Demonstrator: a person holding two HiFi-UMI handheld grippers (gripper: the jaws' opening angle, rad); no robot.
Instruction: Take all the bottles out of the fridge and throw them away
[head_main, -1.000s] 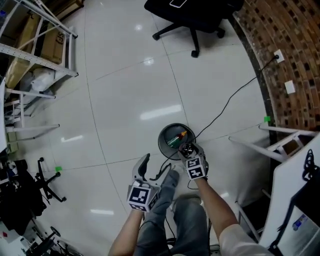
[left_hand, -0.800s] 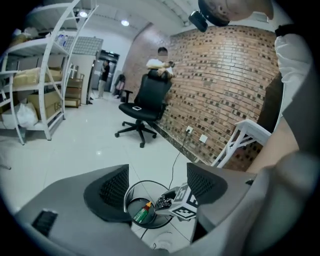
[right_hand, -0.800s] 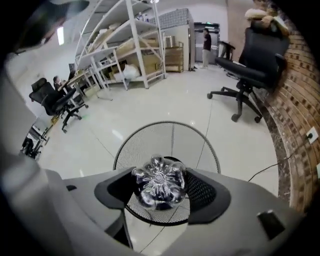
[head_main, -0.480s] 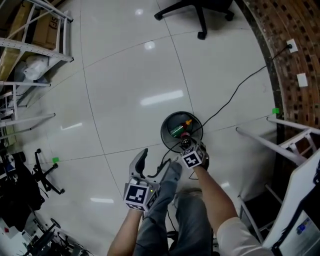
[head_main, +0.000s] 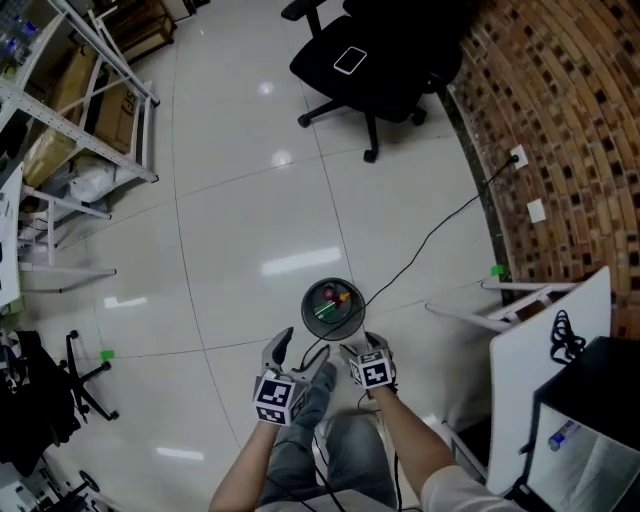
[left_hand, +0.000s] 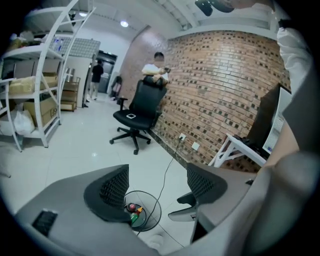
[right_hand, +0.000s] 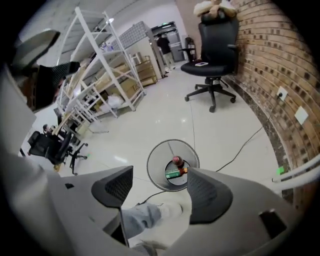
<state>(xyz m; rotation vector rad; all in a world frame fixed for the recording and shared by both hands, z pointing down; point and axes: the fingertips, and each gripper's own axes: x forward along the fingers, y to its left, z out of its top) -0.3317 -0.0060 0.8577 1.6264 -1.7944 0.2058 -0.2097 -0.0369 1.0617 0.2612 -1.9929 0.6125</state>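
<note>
A round, dark wire-mesh bin (head_main: 306, 300) stands upright on the glossy pale tile floor (head_main: 240, 200), its mouth open to the ceiling. Two bottles lie at the bottom. A green bottle (head_main: 324, 311) with an orange cap (head_main: 343, 297) lies flat on its side, the cap pointing toward the bin's wall. Just beside the cap end is a second bottle (head_main: 330, 293), of which only a rounded dark-red top shows. Whether it stands or leans cannot be told from above, nor whether the two touch. Both rest wholly inside the bin, well below its rim.
</note>
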